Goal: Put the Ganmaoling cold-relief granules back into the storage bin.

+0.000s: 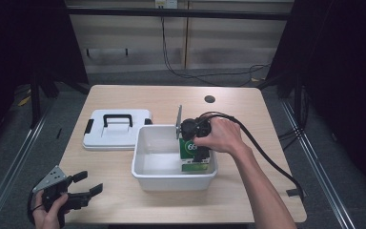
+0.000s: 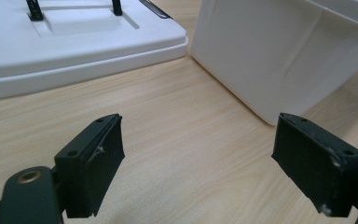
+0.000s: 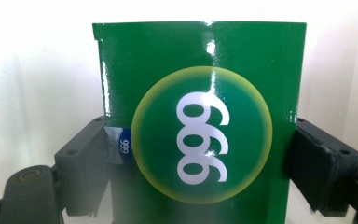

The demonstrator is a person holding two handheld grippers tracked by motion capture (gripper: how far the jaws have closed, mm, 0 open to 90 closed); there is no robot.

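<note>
Right gripper view: glossy green box (image 3: 200,121) clamped betw. black jaws

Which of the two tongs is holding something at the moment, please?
The right tongs, lowered into the white bin, grip the green box on both sides; the left tongs stand open over bare table.

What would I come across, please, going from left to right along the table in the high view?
Left gripper → white lid with its black handle → white bin → green box inside the bin, under the right gripper.
</note>
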